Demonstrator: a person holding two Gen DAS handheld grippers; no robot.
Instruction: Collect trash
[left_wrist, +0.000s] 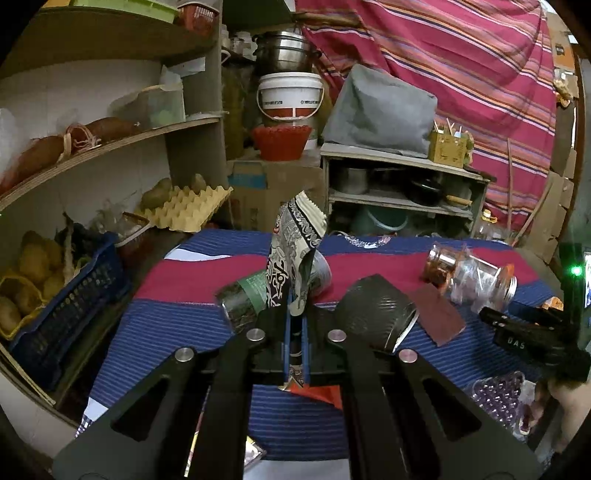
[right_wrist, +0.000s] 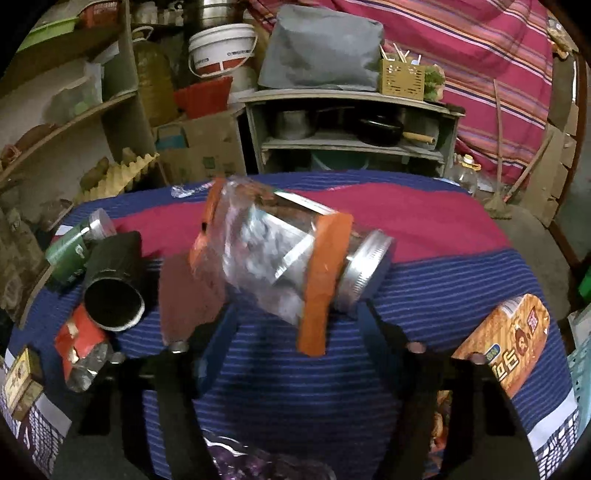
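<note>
Left wrist view: left gripper (left_wrist: 295, 314) clamps a printed wrapper (left_wrist: 293, 254); right gripper (right_wrist: 295, 314) straddles a clear jar (right_wrist: 273, 254), pads apparently not pressing, on the striped cloth (right_wrist: 443, 280).

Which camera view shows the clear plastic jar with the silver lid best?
The right wrist view: the clear plastic jar fills the centre, lying tilted between the right gripper's fingers. The left wrist view shows it small, at the right.

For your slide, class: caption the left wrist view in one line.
Left gripper shut on a printed wrapper above the striped cloth, near a black cup and clear jar.
</note>
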